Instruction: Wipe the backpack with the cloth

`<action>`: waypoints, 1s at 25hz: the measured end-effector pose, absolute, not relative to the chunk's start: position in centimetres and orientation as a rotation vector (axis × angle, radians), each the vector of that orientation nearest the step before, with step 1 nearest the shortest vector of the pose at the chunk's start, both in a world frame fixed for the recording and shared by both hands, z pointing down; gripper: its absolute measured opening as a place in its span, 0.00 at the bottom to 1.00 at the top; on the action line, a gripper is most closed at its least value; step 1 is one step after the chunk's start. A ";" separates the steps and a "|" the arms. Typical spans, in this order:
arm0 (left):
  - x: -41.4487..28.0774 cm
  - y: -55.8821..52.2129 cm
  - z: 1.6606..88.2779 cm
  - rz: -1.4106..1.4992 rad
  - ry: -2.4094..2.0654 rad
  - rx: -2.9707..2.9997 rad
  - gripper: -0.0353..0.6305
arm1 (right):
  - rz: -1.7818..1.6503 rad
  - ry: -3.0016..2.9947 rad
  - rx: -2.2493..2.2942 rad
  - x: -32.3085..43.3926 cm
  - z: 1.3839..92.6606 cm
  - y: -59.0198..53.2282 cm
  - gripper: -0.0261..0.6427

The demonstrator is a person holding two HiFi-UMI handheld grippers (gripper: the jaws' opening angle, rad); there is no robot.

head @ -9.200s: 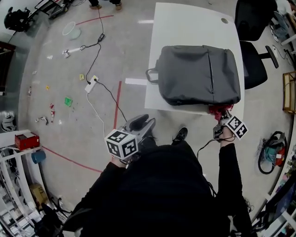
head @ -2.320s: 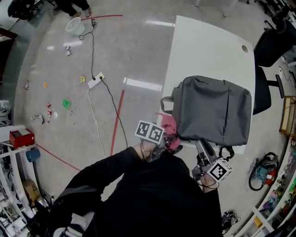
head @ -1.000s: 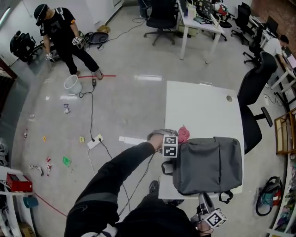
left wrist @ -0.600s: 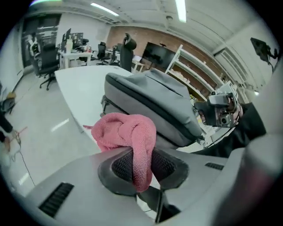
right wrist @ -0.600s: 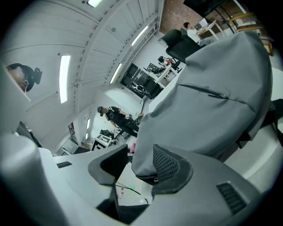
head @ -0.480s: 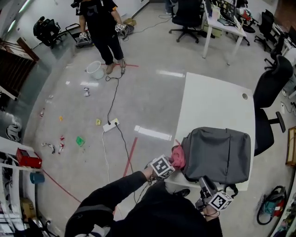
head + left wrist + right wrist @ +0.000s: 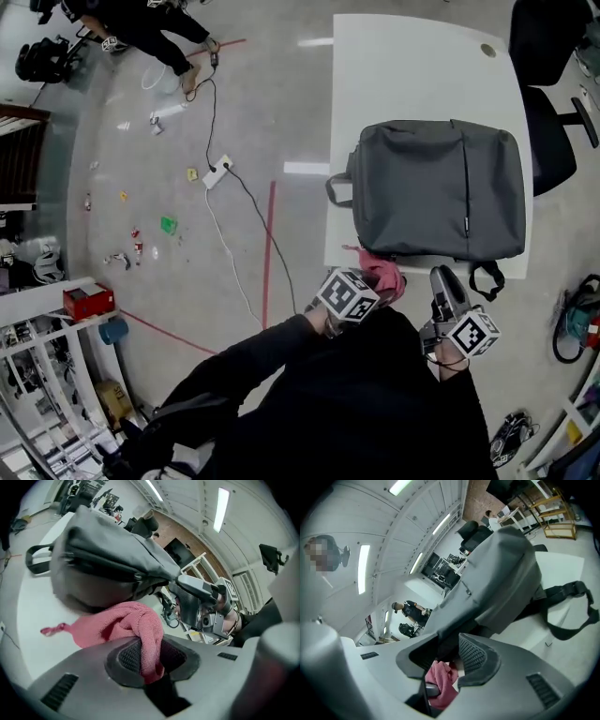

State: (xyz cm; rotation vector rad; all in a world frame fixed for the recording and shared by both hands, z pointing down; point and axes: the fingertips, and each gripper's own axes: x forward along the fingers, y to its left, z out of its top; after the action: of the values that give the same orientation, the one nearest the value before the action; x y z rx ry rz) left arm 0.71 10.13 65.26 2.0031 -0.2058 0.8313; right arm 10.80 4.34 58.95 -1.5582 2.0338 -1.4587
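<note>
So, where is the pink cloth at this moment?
In the head view, the pink cloth sits at the near edge of the table, beside the near-left corner of the grey backpack, pinched in the left gripper.

Grey backpack [image 7: 436,187], pink cloth [image 7: 384,270] — white table [image 7: 403,66], red tape [image 7: 270,234] on grey floor [image 7: 281,94].

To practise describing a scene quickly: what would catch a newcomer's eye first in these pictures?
A large grey backpack lies flat on the white table, filling its near end. At the table's near edge, the left gripper is clamped on a pink cloth. Left of the table, a power strip and a green scrap lie on the grey floor.
</note>
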 end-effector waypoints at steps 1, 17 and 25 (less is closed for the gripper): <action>2.3 10.6 65.1 0.831 -0.188 2.023 0.18 | -1.448 2.016 -1.582 12.1 58.9 5.1 0.25; 3.3 7.5 65.2 0.568 -0.490 1.789 0.18 | -1.419 1.935 -1.649 20.2 59.2 9.7 0.25; -9.1 2.4 64.3 0.514 -0.765 1.772 0.18 | -1.467 2.112 -1.505 12.0 58.6 5.5 0.25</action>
State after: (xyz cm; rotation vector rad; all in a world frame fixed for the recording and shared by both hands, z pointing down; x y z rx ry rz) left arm -9.06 2.40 64.31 1.7716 -0.7647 0.5138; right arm 12.03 5.51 58.59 -1.5045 2.1116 -1.4667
